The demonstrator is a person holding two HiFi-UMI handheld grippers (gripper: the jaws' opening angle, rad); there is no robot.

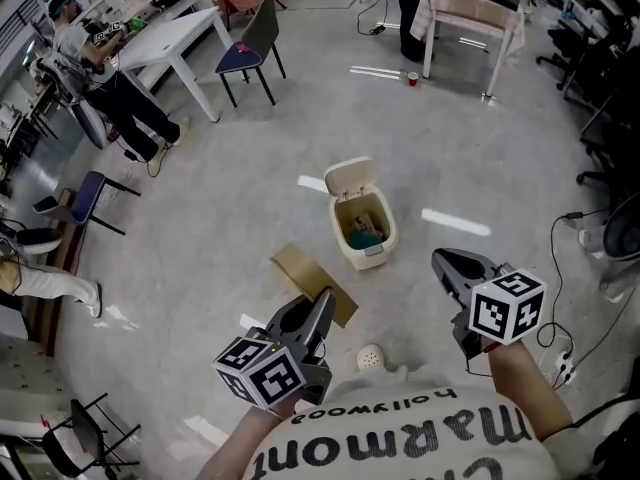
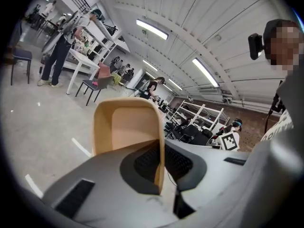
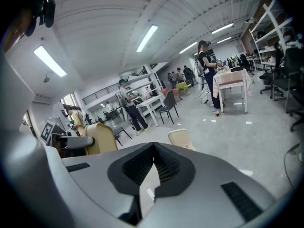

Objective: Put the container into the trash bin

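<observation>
Progress: container picked up, not yet binned | left tongs [image 1: 322, 304] are clamped on the tan container [image 1: 312, 280], held near the open-lidded trash bin [image 1: 386, 236] | right tongs [image 1: 447, 265] are closed, empty | remaining: container to be dropped in

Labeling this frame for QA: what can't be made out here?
- Contents of the trash bin: head view, too small to identify.
- Lower part of the container: left gripper view, hidden behind the left gripper shut on it.
- Opening of the trash bin: right gripper view, hidden behind the right gripper; only the lid shows.
- White round thing on the floor: head view, too small to name.
</observation>
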